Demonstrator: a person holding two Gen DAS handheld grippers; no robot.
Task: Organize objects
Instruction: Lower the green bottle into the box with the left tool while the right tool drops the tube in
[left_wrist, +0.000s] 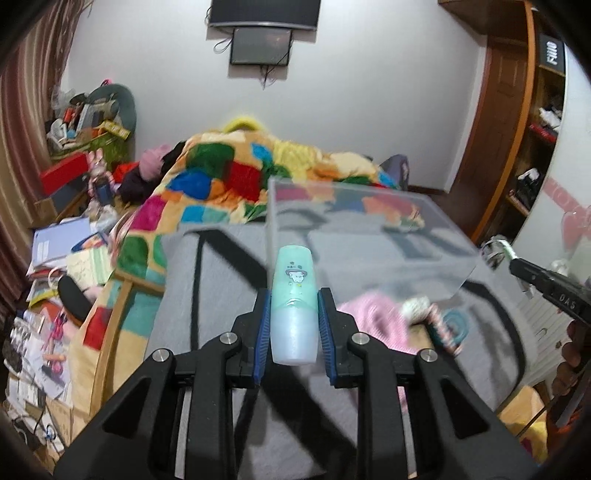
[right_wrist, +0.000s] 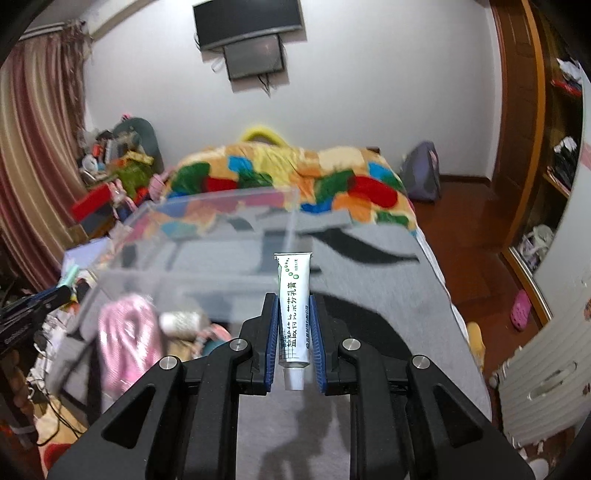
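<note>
My left gripper (left_wrist: 293, 306) is shut on a mint-green bottle (left_wrist: 294, 295) with a cartoon print, held above the grey bed cover. My right gripper (right_wrist: 293, 314) is shut on a white ointment tube (right_wrist: 293, 314), cap end toward the camera. A clear plastic box (left_wrist: 369, 236) stands on the bed ahead of the left gripper and to its right; in the right wrist view the box (right_wrist: 192, 251) is ahead and to the left. A pink cloth (right_wrist: 125, 332), a small white roll (right_wrist: 181, 321) and a teal ring (left_wrist: 452, 325) lie near the box; blur hides whether inside.
A colourful patchwork blanket (left_wrist: 240, 177) is heaped at the far end of the bed. A cluttered desk (left_wrist: 48, 280) stands left of the bed. A wooden wardrobe (right_wrist: 546, 147) and floor (right_wrist: 465, 236) are at the right. The right gripper's tip (left_wrist: 498, 251) shows in the left wrist view.
</note>
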